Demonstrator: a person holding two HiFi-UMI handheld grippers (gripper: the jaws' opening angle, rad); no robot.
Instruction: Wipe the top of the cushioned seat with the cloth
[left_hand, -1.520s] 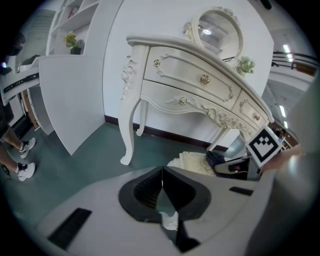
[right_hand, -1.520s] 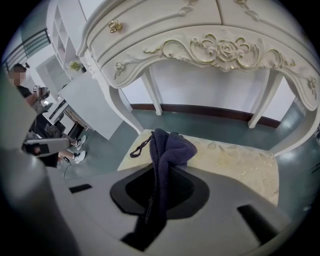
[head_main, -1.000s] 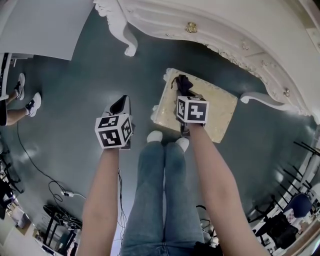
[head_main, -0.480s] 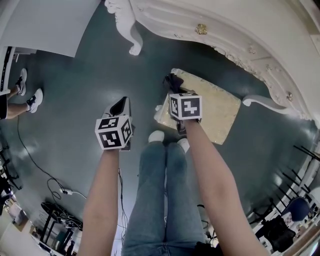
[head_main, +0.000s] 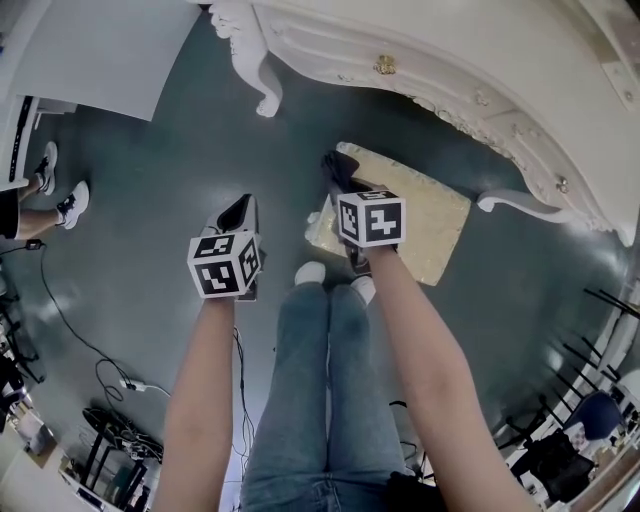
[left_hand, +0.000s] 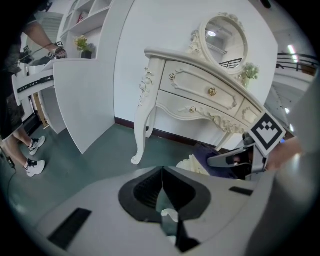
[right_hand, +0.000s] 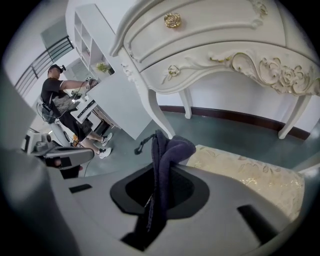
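Note:
The cushioned seat (head_main: 430, 225) has a cream, gold-patterned top and stands on the floor in front of the white dressing table. My right gripper (head_main: 345, 185) is over the seat's far left corner, shut on a dark navy cloth (head_main: 336, 167). In the right gripper view the cloth (right_hand: 175, 147) is bunched between the jaws and droops onto the seat (right_hand: 250, 172). My left gripper (head_main: 238, 212) hangs over bare floor left of the seat, with its jaws closed together and nothing in them (left_hand: 162, 174). The left gripper view shows the seat's corner (left_hand: 192, 164) and the cloth (left_hand: 212, 155).
An ornate white dressing table (head_main: 450, 60) curves behind the seat, with a carved leg (head_main: 262, 100) at the left and another (head_main: 520, 205) at the right. A white panel (head_main: 90, 50) stands at the far left. Another person's feet (head_main: 60, 205) and cables (head_main: 110, 380) are on the floor at the left.
My right gripper has slid the cloth leftwards along the seat top to its far left corner. The left gripper has stayed where it was.

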